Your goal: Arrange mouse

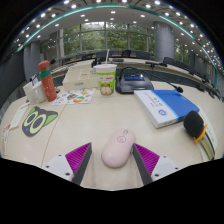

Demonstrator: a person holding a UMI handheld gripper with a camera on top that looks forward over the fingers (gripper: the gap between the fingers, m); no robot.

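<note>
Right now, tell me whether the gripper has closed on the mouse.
Open. The mouse lies upright on the table between the fingers, with a gap showing at either side of it.

Mouse: pale pink; smooth and rounded; computer mouse
Pose: flat on its base; long axis pointing away
Place: on the beige tabletop; between the two fingers; gaps either side

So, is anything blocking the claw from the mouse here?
Nothing visible does. The pink mouse lies on the table between the open claw fingers, with a gap at each side. The book and green cup sit well beyond it.
</note>
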